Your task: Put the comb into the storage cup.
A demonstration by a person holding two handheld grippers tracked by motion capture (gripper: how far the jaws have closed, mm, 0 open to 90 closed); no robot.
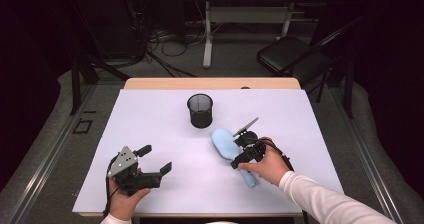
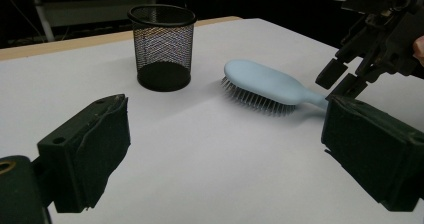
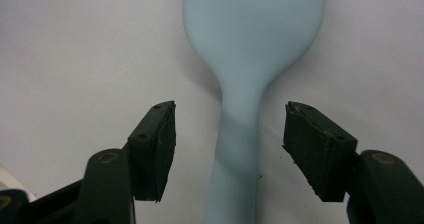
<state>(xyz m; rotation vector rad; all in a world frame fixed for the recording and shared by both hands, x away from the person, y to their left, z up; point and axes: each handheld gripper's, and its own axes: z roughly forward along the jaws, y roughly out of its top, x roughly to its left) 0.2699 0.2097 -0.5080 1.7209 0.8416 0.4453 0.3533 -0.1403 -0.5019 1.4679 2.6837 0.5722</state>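
Note:
A light blue hairbrush [image 1: 224,141] lies bristles down on the white table sheet [image 1: 150,119], just right of the middle. My right gripper [image 3: 230,149] points down over its handle [image 3: 237,149]. One jaw stands on each side of the handle, with a gap showing between each pad and it. In the high view the right gripper [image 1: 239,151] sits over the brush's handle end. My left gripper [image 1: 156,159] rests near the front left, open, with nothing between its jaws. From the left gripper view [image 2: 225,154] the hairbrush [image 2: 265,84] lies ahead to the right.
A black mesh cup [image 1: 200,110] stands upright behind the brush, near the middle of the table; the left gripper view shows the cup [image 2: 162,46] ahead. Beyond the table's far wooden edge [image 1: 210,83] are cables, a desk leg and a dark chair [image 1: 290,54].

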